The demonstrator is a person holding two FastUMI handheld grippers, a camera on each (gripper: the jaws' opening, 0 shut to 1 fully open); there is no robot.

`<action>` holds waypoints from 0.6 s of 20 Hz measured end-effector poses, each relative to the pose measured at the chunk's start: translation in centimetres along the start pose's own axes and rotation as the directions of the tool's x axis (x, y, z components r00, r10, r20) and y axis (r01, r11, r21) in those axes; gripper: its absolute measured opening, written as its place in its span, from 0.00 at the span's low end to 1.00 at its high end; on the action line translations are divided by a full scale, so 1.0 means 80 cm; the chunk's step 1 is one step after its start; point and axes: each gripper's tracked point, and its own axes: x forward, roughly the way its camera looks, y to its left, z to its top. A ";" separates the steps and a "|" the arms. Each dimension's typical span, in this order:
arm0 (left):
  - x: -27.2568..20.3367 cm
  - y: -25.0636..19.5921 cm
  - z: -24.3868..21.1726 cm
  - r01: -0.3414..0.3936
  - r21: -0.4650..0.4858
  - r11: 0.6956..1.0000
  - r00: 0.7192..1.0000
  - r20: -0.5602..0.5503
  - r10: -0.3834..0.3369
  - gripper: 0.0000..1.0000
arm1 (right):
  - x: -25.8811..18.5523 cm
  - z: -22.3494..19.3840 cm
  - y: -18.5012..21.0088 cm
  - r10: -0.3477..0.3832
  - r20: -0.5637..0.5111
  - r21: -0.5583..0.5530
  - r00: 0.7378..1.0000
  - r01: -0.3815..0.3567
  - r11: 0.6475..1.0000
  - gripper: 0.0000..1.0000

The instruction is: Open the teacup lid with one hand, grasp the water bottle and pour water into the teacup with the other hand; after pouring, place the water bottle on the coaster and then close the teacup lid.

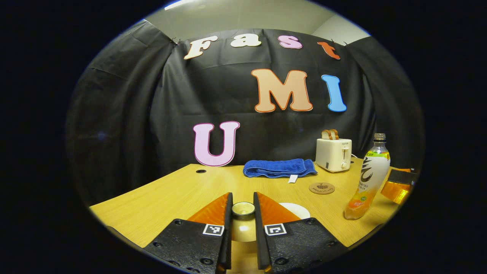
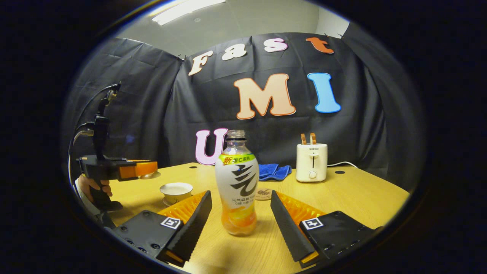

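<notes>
My left tool is clamped on the teacup lid, lifted clear of the teacup. My right tool stands apart, flanking the water bottle without touching; thin plastic, part-full, likely light and slippery, best gripped mid-body.

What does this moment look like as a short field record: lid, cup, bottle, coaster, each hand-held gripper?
lid: lifted off, pinched by its knob in the left hand-held gripper, held left of the teacup
teacup: open, on its saucer
water bottle: upright on the table, uncapped, not yet grasped
right hand-held gripper: open, fingers either side of the bottle, not touching
coaster: bare, behind the bottle
background: toaster, blue towel
stage: lid off, pour not begun
</notes>
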 end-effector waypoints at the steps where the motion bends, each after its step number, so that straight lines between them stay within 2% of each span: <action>1: 0.000 0.003 0.000 -0.001 -0.005 1.000 1.000 0.004 0.001 0.24 | 0.004 -0.004 0.003 0.003 -0.016 -0.006 1.000 -0.003 1.000 0.95; 8: -0.001 0.029 -0.011 -0.027 -0.034 0.999 1.000 -0.007 0.027 0.24 | 0.041 -0.010 0.011 -0.018 -0.053 -0.038 0.998 0.016 0.999 0.99; 9: -0.001 0.033 -0.015 -0.030 -0.035 0.999 0.999 -0.012 0.030 0.24 | 0.044 -0.012 0.009 -0.028 -0.062 -0.040 0.998 0.025 0.999 0.95; 11: -0.001 0.036 -0.016 -0.028 -0.045 0.999 1.000 -0.013 0.028 0.24 | 0.053 -0.021 0.008 -0.036 -0.092 -0.043 0.995 0.032 0.999 0.95; 12: 0.001 0.038 -0.016 -0.028 -0.055 0.998 1.000 -0.010 0.028 0.24 | 0.055 -0.024 0.006 -0.039 -0.109 -0.047 0.993 0.034 0.998 0.90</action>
